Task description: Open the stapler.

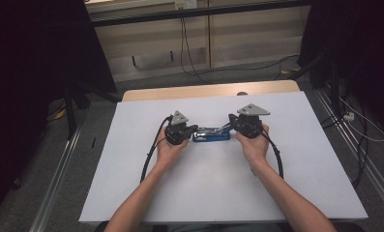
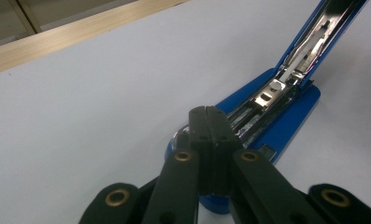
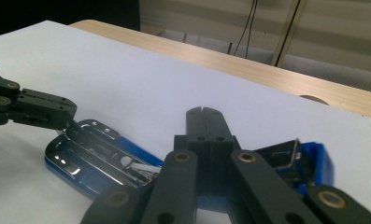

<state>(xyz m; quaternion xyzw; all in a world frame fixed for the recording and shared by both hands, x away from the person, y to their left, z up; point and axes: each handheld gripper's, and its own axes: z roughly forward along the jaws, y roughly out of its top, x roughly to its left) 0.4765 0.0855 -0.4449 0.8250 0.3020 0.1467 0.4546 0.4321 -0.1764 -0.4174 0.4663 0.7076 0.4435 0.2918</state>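
Smooth white tabletop (image 1: pixel 218 193), glossy blue stapler (image 1: pixel 211 135) hinged open, chrome channel, both black tongs clenched empty.

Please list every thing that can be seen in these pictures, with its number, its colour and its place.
stapler: one, blue with silver metal inside, opened up, on the sheet between the two grippers
sheet: one, white, covering most of the table
table: one, light wood, its far edge showing beyond the sheet
cables: several, black, on the floor and wall beyond the table
left gripper: one, black, jaws shut, at the stapler's left end
right gripper: one, black, jaws shut, at the stapler's right end
hands: two, each holding a gripper
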